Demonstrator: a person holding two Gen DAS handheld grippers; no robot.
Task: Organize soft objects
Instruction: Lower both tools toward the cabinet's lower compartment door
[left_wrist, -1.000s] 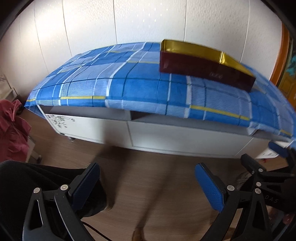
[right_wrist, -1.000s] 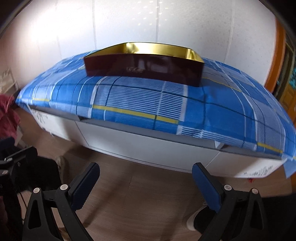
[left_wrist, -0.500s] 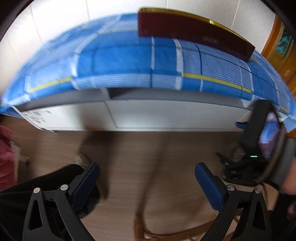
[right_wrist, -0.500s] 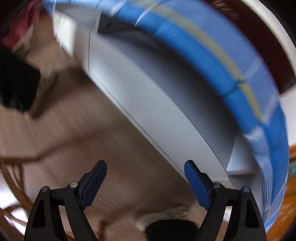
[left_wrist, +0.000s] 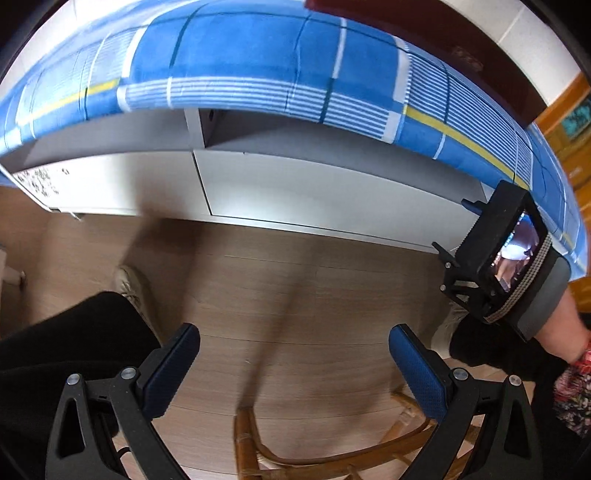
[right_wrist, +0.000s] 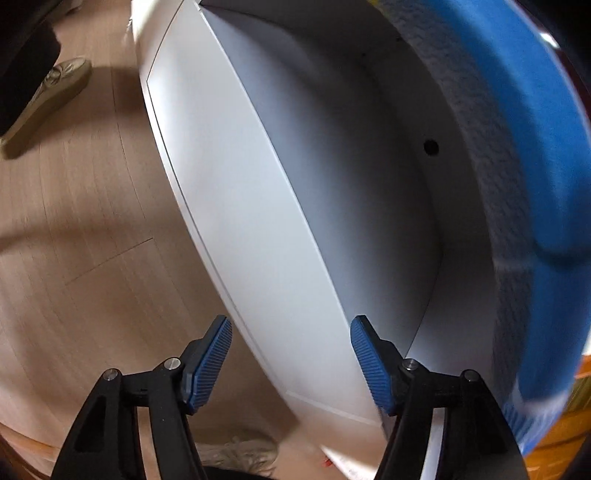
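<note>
A white low cabinet (left_wrist: 314, 192) stands under a blue checked cloth (left_wrist: 240, 62). A dark red box (left_wrist: 424, 26) rests on the cloth at the view's top edge. My left gripper (left_wrist: 295, 369) hangs open over the wooden floor, nothing between its fingers. In the left wrist view my right gripper's body (left_wrist: 498, 258) is at the cabinet's right end, held by a hand. My right gripper (right_wrist: 291, 362) is rolled sideways and its jaws are closing. The upper edge of the white front panel (right_wrist: 240, 206) runs between its blue pads (right_wrist: 210, 362), which do not press on it.
Behind the panel is a hollow white compartment (right_wrist: 369, 166). A rattan chair frame (left_wrist: 266, 454) sits below my left gripper. A person's black-clad leg (left_wrist: 55, 350) and pale shoes (left_wrist: 129, 288) are on the floor at the left, another shoe (right_wrist: 48, 96) near the cabinet corner.
Both views have tipped down toward the floor. My right gripper has rolled, dropped to the cabinet's front panel, and its jaws have narrowed. The red box has slid to the top edge.
</note>
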